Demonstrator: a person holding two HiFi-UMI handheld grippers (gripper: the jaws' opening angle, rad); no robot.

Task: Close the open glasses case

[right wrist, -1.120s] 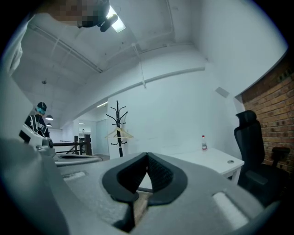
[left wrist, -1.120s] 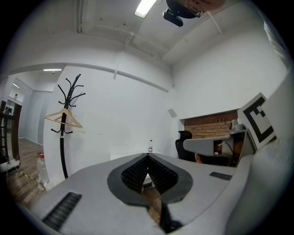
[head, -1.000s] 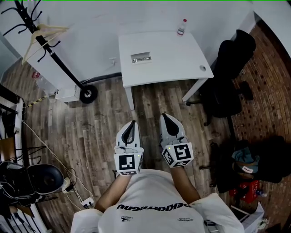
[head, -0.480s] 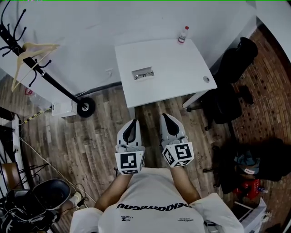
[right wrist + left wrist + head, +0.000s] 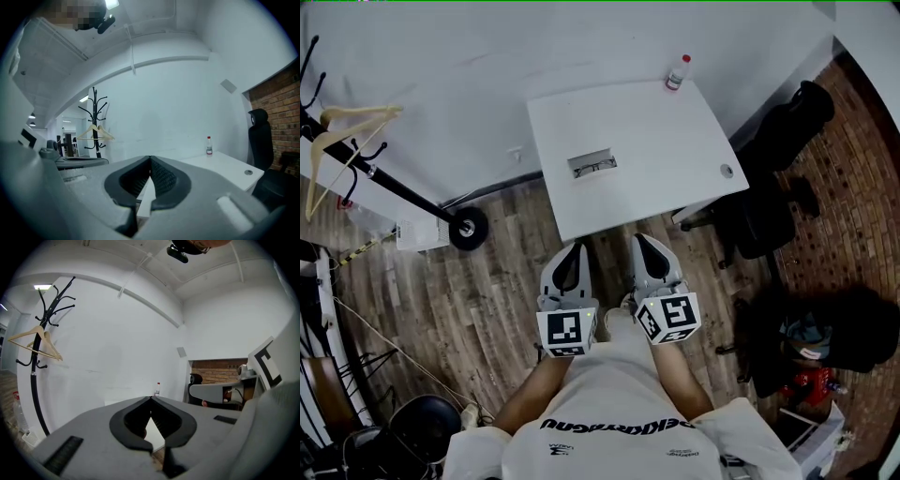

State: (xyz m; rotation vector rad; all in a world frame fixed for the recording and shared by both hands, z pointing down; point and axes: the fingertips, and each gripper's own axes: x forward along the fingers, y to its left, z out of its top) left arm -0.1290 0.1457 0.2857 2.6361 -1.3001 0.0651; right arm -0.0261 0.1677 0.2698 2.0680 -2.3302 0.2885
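Head view: one open glasses case (image 5: 592, 165) lies on the table's (image 5: 666, 141) left half, long axis left to right. Left tongs (image 5: 575, 248) and right tongs (image 5: 643, 240) hover nearer. Left gripper view: left tongs clenched, empty. Right gripper view: right tongs clenched, empty.

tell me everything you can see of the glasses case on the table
The glasses case is a small, oblong, light grey box lying open and flat on the white table, left of the table's middle. Something dark, probably glasses, lies inside. Only the table touches it. It shows too small to tell its material.
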